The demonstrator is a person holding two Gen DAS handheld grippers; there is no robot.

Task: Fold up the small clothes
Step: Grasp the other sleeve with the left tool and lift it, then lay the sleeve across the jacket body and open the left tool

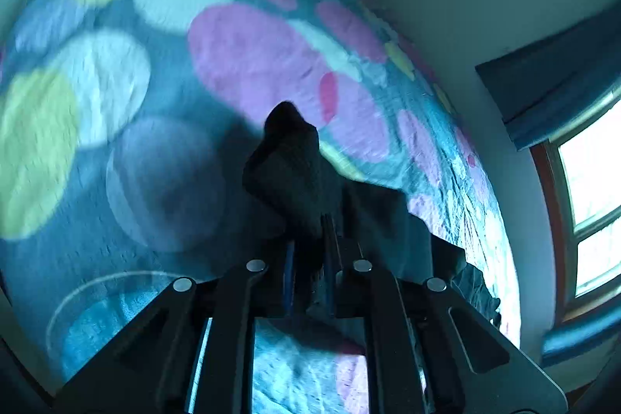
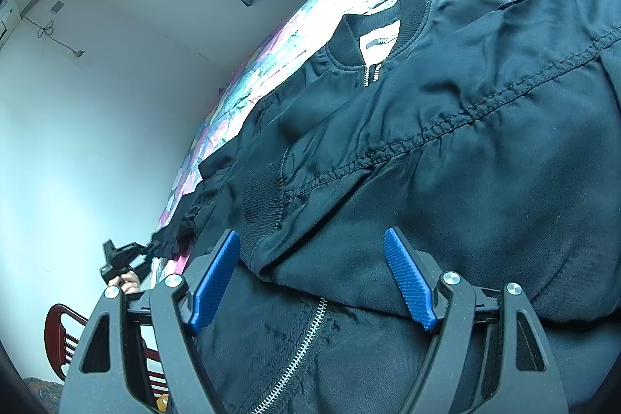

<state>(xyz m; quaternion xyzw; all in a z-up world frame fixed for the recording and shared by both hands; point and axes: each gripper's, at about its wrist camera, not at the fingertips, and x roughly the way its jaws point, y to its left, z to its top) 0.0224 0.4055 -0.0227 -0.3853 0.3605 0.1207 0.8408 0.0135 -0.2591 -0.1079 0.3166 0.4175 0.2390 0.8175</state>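
The left gripper (image 1: 310, 239) pinches what looks like the far sleeve cuff of the dark jacket (image 2: 446, 142), which lies on the patterned bedspread (image 1: 240, 57). The right gripper (image 2: 310, 278) hovers spread above the near folded sleeve; next, the pinched sleeve needs carrying across the chest

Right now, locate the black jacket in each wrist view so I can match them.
Left wrist: black jacket, centre, dark cloth pinched in the left gripper.
Right wrist: black jacket fills centre and right, beneath the open right gripper.
Shared landmark: spotted bedspread.
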